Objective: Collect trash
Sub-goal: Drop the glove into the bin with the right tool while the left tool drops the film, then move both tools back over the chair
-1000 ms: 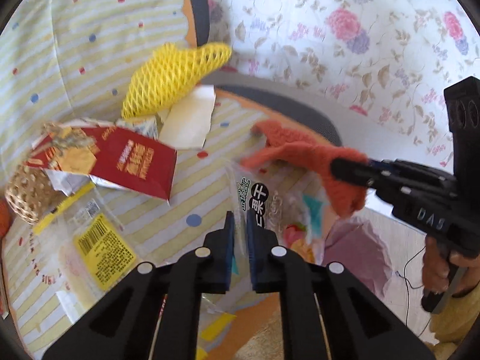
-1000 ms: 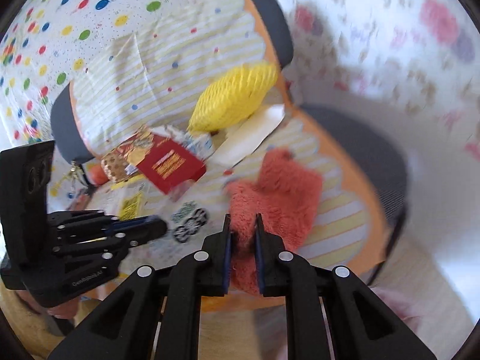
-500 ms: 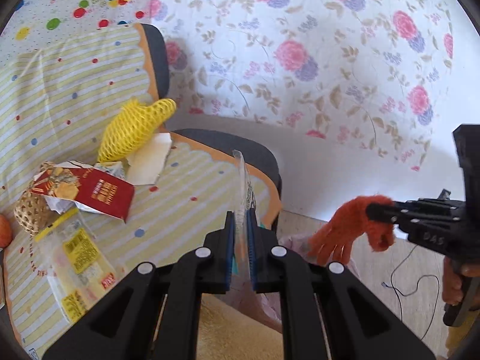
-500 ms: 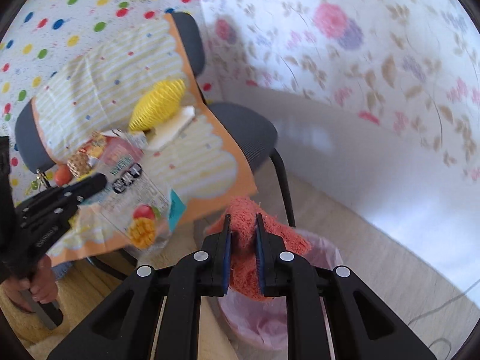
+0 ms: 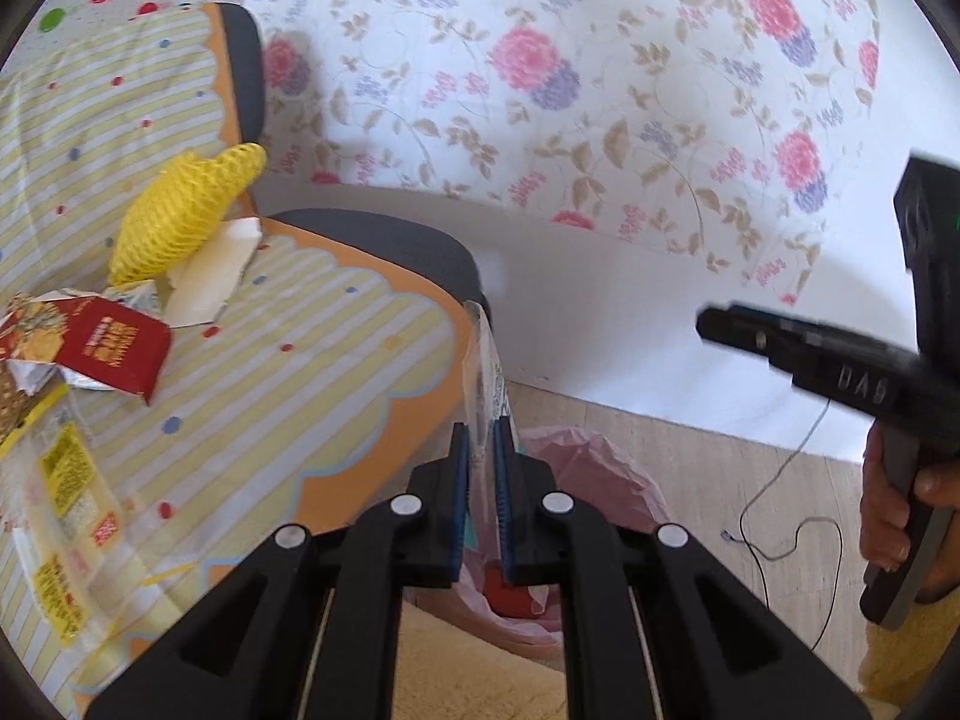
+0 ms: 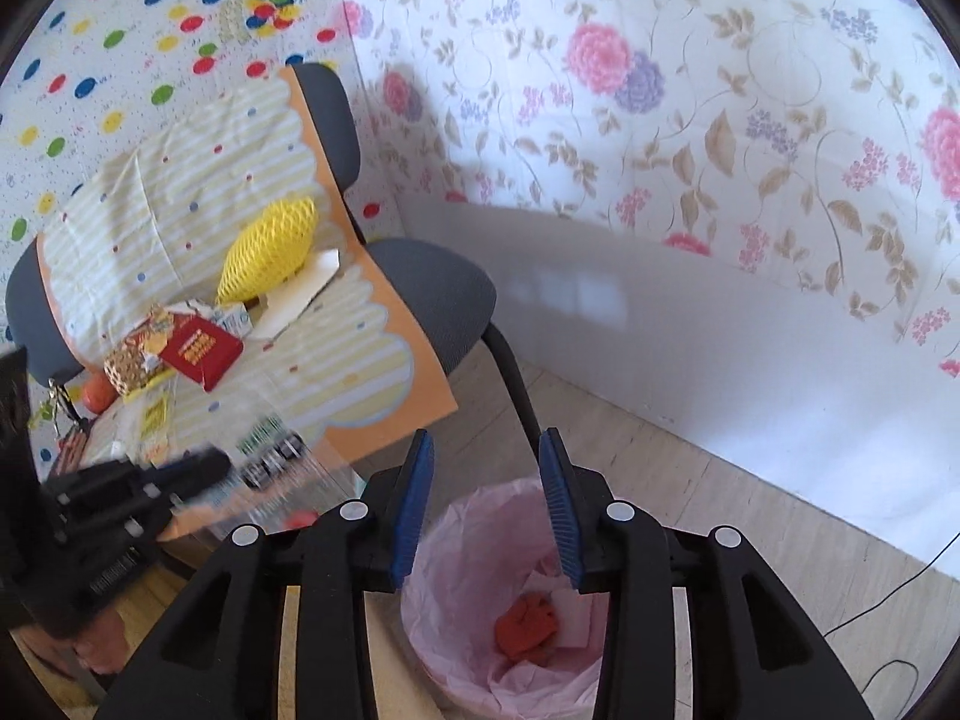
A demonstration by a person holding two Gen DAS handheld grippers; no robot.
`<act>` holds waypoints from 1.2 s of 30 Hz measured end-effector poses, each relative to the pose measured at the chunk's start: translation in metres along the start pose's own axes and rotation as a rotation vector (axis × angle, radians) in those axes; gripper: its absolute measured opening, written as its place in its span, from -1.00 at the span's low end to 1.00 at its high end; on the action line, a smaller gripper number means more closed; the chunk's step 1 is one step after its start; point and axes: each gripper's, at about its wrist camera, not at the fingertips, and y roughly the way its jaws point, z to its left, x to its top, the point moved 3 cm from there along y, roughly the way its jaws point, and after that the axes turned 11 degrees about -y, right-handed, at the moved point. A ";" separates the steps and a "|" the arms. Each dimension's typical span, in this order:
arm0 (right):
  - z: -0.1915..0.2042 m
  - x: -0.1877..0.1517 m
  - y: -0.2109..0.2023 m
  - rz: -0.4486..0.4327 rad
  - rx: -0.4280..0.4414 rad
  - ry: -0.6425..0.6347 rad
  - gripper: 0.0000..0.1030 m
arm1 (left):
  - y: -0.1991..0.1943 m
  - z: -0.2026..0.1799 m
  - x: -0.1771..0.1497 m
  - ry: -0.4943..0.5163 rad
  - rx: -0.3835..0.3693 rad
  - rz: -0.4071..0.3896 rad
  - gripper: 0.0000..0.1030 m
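Note:
My left gripper (image 5: 480, 450) is shut on a clear plastic snack wrapper (image 5: 486, 372), held edge-on beside the chair, above the pink-lined trash bin (image 5: 588, 468). My right gripper (image 6: 486, 480) is open and empty, right above the bin (image 6: 456, 528). An orange fuzzy rag (image 6: 528, 630) lies inside the bin on white paper. In the right wrist view the left gripper (image 6: 198, 468) holds the wrapper (image 6: 270, 468) at lower left. In the left wrist view the right gripper (image 5: 720, 324) is at the right.
A chair with a striped cloth (image 6: 336, 354) carries a yellow foam net (image 6: 270, 246), white paper (image 6: 300, 294), a red packet (image 6: 201, 351), a woven ball (image 6: 123, 369) and yellow-labelled bags (image 5: 66, 480). Floral wall behind. A thin cable (image 5: 780, 516) lies on the wooden floor.
My right gripper opened and the orange rag dropped into the bin. My left gripper carried the clear wrapper off the chair toward the bin.

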 end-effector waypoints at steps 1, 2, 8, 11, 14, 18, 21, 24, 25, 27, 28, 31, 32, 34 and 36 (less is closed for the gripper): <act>-0.002 0.000 0.000 -0.005 0.005 0.005 -0.25 | 0.006 -0.004 -0.002 0.018 0.004 0.011 -0.87; -0.003 0.001 0.000 -0.009 0.010 0.010 -0.25 | 0.014 -0.009 -0.004 0.039 0.013 0.025 -0.87; -0.017 -0.006 0.002 -0.002 0.014 0.028 -0.25 | 0.057 -0.028 -0.012 0.096 0.009 0.099 -0.73; -0.025 -0.008 0.004 0.006 0.002 0.039 -0.24 | 0.069 -0.028 -0.013 0.088 0.014 0.114 -0.37; -0.028 -0.009 0.006 0.012 -0.006 0.033 -0.24 | 0.073 -0.021 -0.011 0.074 0.046 0.121 -0.37; -0.031 -0.008 0.009 0.015 -0.008 0.030 -0.24 | 0.070 -0.005 -0.009 0.025 0.062 0.125 -0.37; -0.028 -0.005 0.006 0.010 -0.008 0.027 -0.24 | 0.061 0.005 -0.008 0.004 0.079 0.107 -0.34; -0.021 -0.001 0.003 0.005 -0.015 0.009 -0.24 | 0.050 0.018 -0.003 -0.023 0.101 0.084 -0.23; -0.019 0.001 0.003 0.004 -0.016 0.004 -0.24 | 0.046 0.022 -0.001 -0.031 0.108 0.075 -0.23; -0.014 0.003 0.002 0.000 -0.013 -0.002 -0.24 | 0.036 0.031 0.001 -0.045 0.123 0.048 -0.22; -0.010 0.004 0.002 -0.002 -0.008 -0.008 -0.24 | 0.031 0.035 0.002 -0.051 0.133 0.035 -0.21; 0.005 0.007 0.008 0.006 0.032 -0.026 -0.24 | 0.012 0.051 0.006 -0.088 0.183 -0.004 -0.10; 0.013 0.008 0.014 0.013 0.050 -0.039 -0.24 | 0.006 0.057 0.007 -0.103 0.197 -0.011 -0.08; 0.027 0.013 0.022 0.017 0.082 -0.060 -0.24 | -0.009 0.072 0.009 -0.138 0.244 -0.033 -0.07; 0.045 0.021 0.032 0.015 0.126 -0.078 -0.24 | -0.023 0.088 0.010 -0.173 0.292 -0.053 -0.02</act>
